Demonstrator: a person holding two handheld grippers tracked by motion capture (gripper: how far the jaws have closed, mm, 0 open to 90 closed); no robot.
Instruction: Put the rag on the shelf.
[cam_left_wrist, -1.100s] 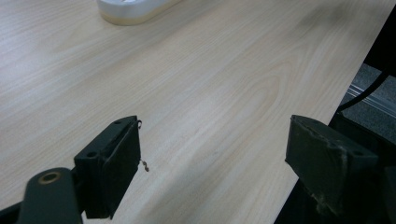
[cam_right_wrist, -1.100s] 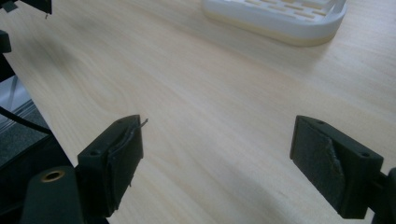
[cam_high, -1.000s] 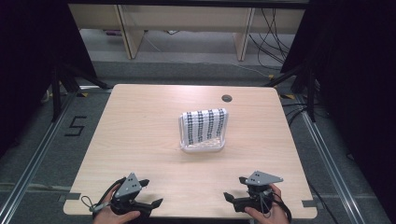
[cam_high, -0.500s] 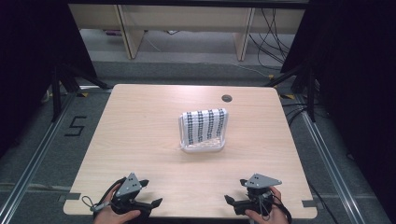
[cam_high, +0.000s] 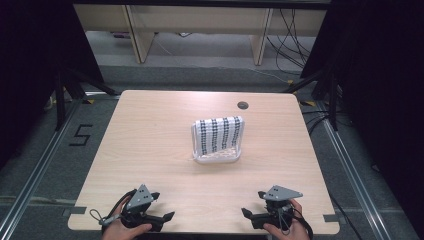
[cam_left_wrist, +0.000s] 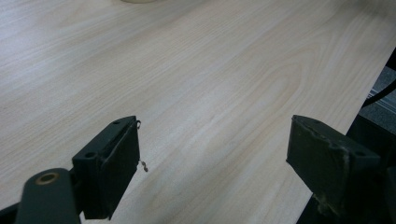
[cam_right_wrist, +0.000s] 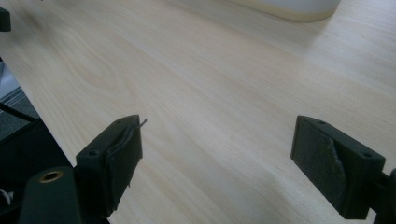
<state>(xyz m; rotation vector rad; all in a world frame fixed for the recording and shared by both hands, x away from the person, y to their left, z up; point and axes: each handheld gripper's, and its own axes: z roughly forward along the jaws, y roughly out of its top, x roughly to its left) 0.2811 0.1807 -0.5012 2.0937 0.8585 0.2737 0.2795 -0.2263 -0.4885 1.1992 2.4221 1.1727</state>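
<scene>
- While both grippers rest at the near edge of the pale wood-grain table, the thing they face is the white plastic rack holding a black-and-white checked cloth, which stands upright near the table's middle, well apart from either hand.
- At the near left, the left gripper has its jaws spread wide with nothing between them; the left gripper view looks between the two black pads onto bare wood.
- At the near right, the right gripper is likewise wide open and empty, and the right gripper view catches the rack's pale base at its top edge.
- Judging from this, the step in hand is the opening reach toward the rack and cloth, with nothing yet grasped.
- To do it well, bring both grippers forward low over the table, keeping the jaws as wide as they are until they frame the target.
- One gripper would sensibly steady the rack's wall, since a light plastic piece is likely to slide or tip when the cloth is pulled.
- The other should take the cloth by its top edge, pinching fabric alone and lifting straight up.
- Whether the cloth is draped or tucked in I cannot tell, so close gently and test before pulling.
</scene>
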